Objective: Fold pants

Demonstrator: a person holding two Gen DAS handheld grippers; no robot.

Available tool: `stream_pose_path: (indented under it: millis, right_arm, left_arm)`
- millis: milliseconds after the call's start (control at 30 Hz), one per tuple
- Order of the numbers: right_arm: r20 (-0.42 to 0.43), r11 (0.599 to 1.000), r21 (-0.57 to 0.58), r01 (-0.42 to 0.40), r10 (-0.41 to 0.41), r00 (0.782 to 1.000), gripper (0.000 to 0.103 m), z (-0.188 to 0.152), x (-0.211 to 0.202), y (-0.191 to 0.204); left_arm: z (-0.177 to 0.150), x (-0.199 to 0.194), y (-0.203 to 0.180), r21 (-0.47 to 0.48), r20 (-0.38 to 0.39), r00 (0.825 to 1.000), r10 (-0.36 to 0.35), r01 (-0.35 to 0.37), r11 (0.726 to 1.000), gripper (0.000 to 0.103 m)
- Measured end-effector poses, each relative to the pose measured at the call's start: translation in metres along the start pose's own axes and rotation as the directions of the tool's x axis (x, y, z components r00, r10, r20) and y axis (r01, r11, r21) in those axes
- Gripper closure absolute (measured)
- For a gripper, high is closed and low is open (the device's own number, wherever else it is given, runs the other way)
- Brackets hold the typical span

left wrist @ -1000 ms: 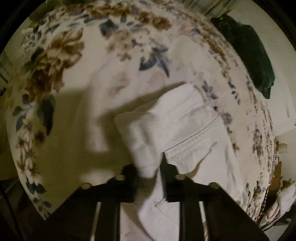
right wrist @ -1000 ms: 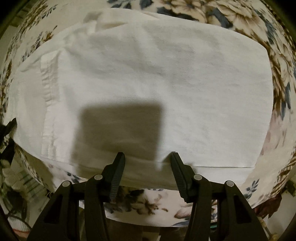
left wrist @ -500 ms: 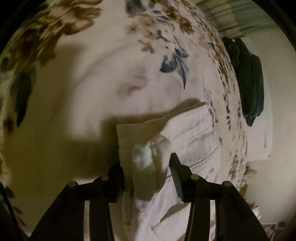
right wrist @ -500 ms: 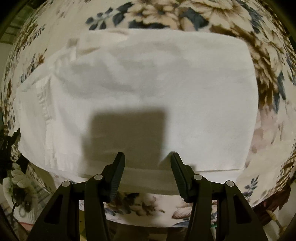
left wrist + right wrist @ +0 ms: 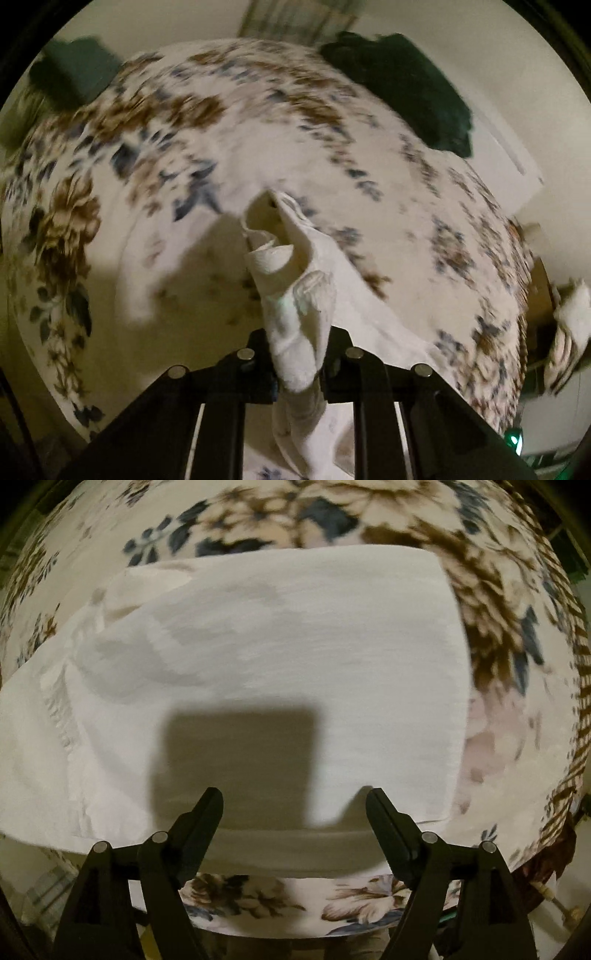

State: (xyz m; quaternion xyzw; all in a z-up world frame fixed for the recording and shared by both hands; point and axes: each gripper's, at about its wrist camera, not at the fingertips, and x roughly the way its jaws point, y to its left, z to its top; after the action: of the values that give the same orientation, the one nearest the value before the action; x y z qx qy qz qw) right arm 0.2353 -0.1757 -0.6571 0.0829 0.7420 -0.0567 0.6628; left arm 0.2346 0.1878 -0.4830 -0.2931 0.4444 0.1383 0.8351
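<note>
Lifting one end of the white pants (image 5: pixel 295 295) with the left gripper (image 5: pixel 297 354); fold partly made, not finished.

Left tongs clenched on a bunched end of the cloth, which rises toward 12 o'clock in the left wrist view and curls open at its tip, clear of the floral bedspread (image 5: pixel 155 158). In the right wrist view the pants (image 5: pixel 277 657) lie flat on the bedspread (image 5: pixel 509 620) as a broad, smooth rectangle filling the centre, a seamed edge at 9 o'clock. Right gripper (image 5: pixel 295 805) released, jaws spread wide, hovering at the near edge at 6 o'clock, grasping nothing. Judgement: mid-task; the lifted end must yet be carried over, laid down and smoothed. A dark green garment (image 5: pixel 402 88) sits at 1 o'clock, well apart.
</note>
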Motion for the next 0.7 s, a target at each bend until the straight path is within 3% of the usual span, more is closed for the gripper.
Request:
stream_pose_path:
  millis: [200, 333, 533, 700]
  right_arm:
    - [0.026, 0.999, 0.036, -0.035, 0.034, 0.999, 0.021, 0.012, -0.016, -0.029]
    - [0.035, 0.998, 0.052, -0.046, 0.045, 0.998, 0.021, 0.026, -0.024, -0.044]
    - [0.073, 0.991, 0.127, -0.044, 0.035, 0.997, 0.021, 0.032, -0.043, -0.106]
    - [0.078, 0.97, 0.241, -0.036, 0.017, 0.997, 0.021, 0.031, -0.043, -0.178]
  left_arm:
    - [-0.017, -0.026, -0.072, 0.13, -0.049, 0.999, -0.005, 0.011, 0.991, 0.091]
    - [-0.042, -0.034, -0.128, 0.24, -0.081, 0.996, -0.027, 0.046, 0.97, 0.091]
    - [-0.096, -0.023, -0.206, 0.37, -0.181, 0.98, -0.078, 0.142, 0.918, 0.091]
    - [-0.162, 0.021, -0.255, 0.457, -0.294, 0.955, -0.047, 0.183, 0.871, 0.091]
